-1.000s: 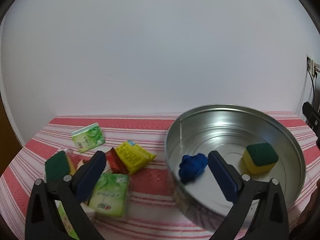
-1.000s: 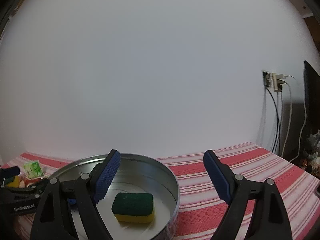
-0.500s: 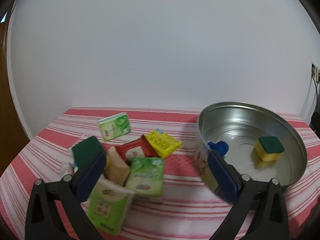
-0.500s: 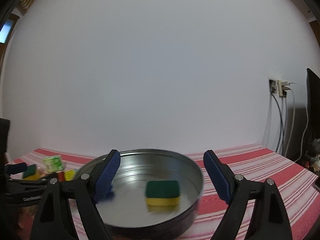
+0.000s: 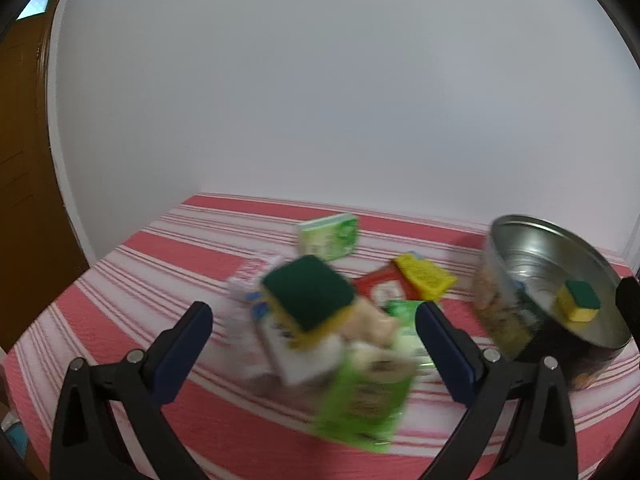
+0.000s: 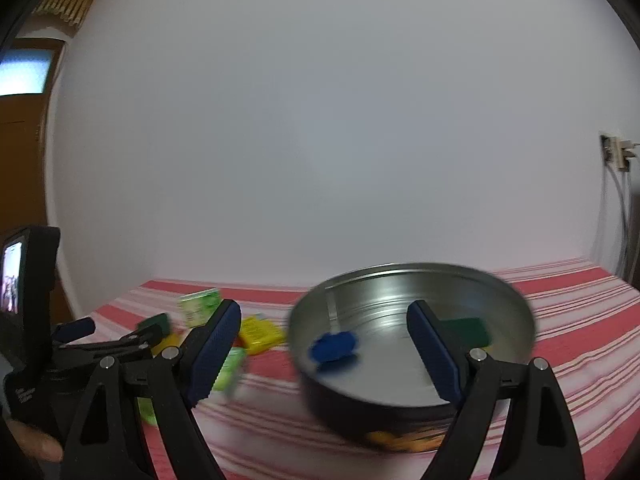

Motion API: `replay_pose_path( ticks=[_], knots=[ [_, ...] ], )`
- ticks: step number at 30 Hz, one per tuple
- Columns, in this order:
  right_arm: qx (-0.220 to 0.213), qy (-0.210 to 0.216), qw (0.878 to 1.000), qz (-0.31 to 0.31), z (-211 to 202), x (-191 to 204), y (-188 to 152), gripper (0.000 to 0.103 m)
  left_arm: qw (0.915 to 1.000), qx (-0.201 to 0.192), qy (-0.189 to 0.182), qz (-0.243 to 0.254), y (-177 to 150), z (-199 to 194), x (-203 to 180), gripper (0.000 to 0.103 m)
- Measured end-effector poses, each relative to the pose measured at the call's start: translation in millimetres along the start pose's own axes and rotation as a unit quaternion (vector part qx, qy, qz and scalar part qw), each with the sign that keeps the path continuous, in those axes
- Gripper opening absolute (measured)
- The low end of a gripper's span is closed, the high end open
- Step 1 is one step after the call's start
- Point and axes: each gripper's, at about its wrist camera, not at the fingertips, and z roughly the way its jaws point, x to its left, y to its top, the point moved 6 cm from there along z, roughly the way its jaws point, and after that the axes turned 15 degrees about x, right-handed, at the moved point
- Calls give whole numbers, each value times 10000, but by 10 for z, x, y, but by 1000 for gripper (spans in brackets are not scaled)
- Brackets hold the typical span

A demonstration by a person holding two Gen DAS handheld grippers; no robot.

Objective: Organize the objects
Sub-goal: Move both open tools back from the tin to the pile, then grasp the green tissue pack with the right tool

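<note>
Striped cloth [image 5: 168, 256] bears a sponge [image 5: 308, 296] between the gaping left gripper [image 5: 312, 344]; right gripper [image 6: 320, 348] likewise gapes, empty.

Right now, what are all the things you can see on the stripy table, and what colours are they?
Tablecloth: one, red and white stripes, covers the table.
Round tin: one, silver inside, on the right.
Sponge in the tin: one, green on yellow.
Blue thing: one, in the tin; too blurred to name.
Sponge on the pile: one, green on yellow, atop the packets on the left.
Green packets: at least three, one at the back, others in the pile.
Yellow packet: one, between pile and tin.
Red packet: one, beside the yellow one.
Wall socket: one, white, right wall.
Left gripper: black, blue pads, open.
Right gripper: same, open.
</note>
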Motion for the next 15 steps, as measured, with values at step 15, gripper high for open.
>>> replay_pose_path(
  ticks=[15],
  knots=[
    [1813, 1103, 9772, -34, 650, 940, -425, 87, 9888, 453, 1008, -1008, -66, 92, 1595, 103]
  ],
)
